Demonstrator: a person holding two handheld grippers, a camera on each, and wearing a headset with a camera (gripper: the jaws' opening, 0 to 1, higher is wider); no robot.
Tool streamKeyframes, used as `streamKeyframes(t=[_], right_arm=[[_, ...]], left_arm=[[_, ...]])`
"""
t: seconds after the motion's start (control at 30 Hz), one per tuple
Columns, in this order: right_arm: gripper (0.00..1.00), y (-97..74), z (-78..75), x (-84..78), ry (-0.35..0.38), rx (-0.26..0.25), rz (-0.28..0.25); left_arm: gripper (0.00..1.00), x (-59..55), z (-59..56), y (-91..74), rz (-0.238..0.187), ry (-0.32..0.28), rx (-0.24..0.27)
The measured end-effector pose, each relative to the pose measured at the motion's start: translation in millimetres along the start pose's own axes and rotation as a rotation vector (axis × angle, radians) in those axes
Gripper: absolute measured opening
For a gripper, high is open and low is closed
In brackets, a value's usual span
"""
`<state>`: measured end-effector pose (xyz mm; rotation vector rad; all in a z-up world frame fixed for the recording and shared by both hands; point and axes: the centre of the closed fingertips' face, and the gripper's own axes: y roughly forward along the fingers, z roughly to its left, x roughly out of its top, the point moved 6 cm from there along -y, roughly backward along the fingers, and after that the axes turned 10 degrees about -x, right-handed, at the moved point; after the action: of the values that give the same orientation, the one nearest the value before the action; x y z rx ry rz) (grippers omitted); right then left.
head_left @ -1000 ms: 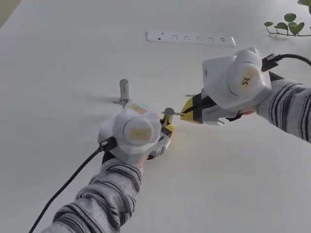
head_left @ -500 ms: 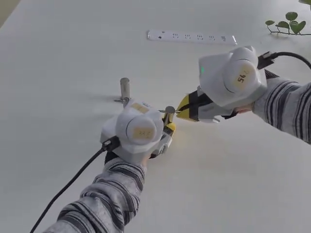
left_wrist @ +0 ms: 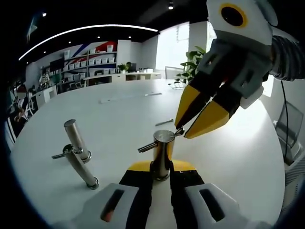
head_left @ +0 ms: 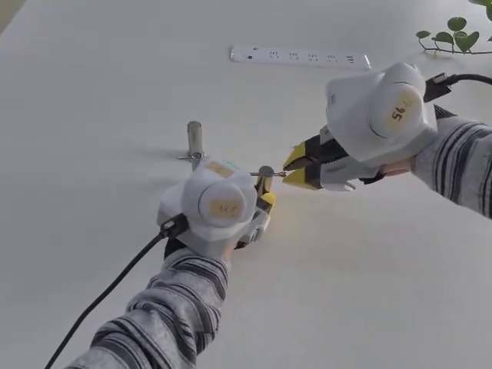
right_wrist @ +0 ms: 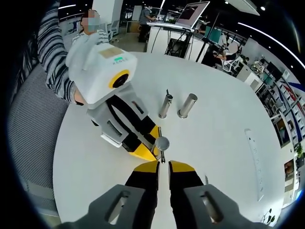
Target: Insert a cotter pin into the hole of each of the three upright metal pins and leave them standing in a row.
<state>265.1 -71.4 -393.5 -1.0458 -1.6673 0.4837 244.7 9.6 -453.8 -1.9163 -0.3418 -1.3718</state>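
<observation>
A pin (left_wrist: 163, 143) is clamped upright by its lower half in the closed left hand-held gripper (left_wrist: 162, 168). A cotter pin (left_wrist: 147, 147) is passed through the hole near that pin's top, and one end of it is pinched between the tips of the right hand-held gripper (left_wrist: 181, 132). Left of the held pin, a far pin (left_wrist: 75, 138) and a near pin (left_wrist: 80, 167) are seen standing on the table (left_wrist: 119, 109), the near one crossed by a second cotter pin (left_wrist: 57, 156). Beyond the held pin a loose cotter pin (left_wrist: 164, 122) is seen lying flat.
</observation>
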Motion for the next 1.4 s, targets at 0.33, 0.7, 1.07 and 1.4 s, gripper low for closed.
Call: streamKeyframes(t=[0.33,0.7,1.07,1.4], right_arm=[[0.00,2.6,1.8,0.7,0.000,0.000,-0.005],[0.00,3.8,1.3,3.4,-0.003,-0.003,-0.008],[0.00,0.9,4.2,7.0,0.009,-0.004,-0.008],[0.00,2.8,0.2,4.3,0.015,0.001,-0.004]], left_arm=[[0.10,-0.4,-0.2,-0.1,0.001,-0.008,0.000],[0.10,-0.5,-0.1,0.6,0.001,-0.011,0.000],[0.10,-0.6,0.5,1.2,0.005,0.001,-0.006],[0.12,-0.5,2.7,1.3,0.015,-0.003,-0.019]])
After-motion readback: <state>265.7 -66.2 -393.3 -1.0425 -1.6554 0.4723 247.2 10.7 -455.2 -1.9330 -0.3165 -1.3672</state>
